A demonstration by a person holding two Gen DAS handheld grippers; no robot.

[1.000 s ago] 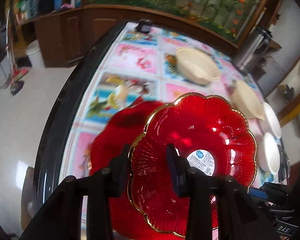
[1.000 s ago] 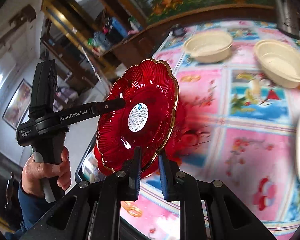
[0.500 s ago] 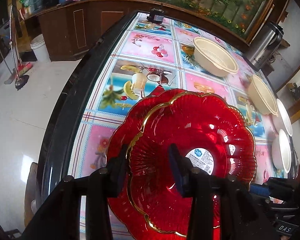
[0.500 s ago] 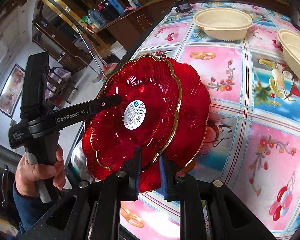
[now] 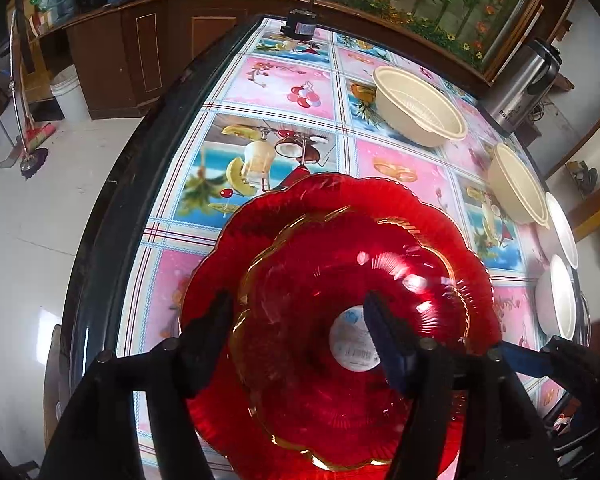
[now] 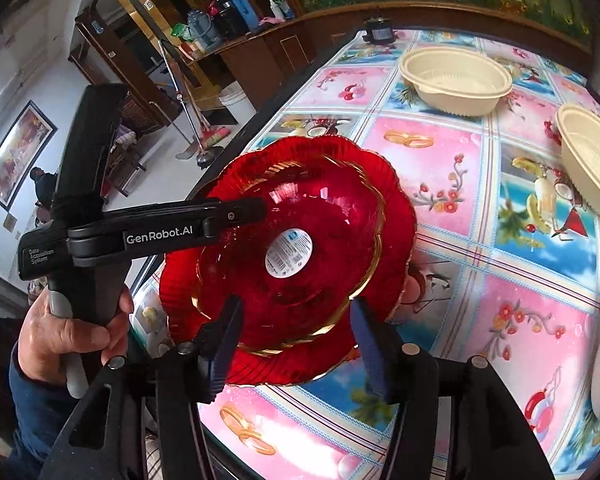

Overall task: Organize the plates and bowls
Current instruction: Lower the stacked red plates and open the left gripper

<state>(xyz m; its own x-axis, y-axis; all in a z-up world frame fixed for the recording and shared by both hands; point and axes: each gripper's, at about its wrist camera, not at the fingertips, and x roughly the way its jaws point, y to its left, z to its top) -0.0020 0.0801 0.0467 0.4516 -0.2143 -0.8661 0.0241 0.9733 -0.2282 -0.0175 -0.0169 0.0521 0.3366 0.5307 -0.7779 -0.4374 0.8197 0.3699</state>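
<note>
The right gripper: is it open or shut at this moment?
Open. The right gripper has its fingers spread wide apart, with the stacked red plates seen through the gap and neither pad touching a rim.

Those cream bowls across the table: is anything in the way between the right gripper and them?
Only the stacked red plates lie directly under the open right gripper; past them, bare tablecloth runs to the cream bowls.

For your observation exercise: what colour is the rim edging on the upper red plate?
Gold, along the scalloped rim of the upper red plate; clearest in the right wrist view.
</note>
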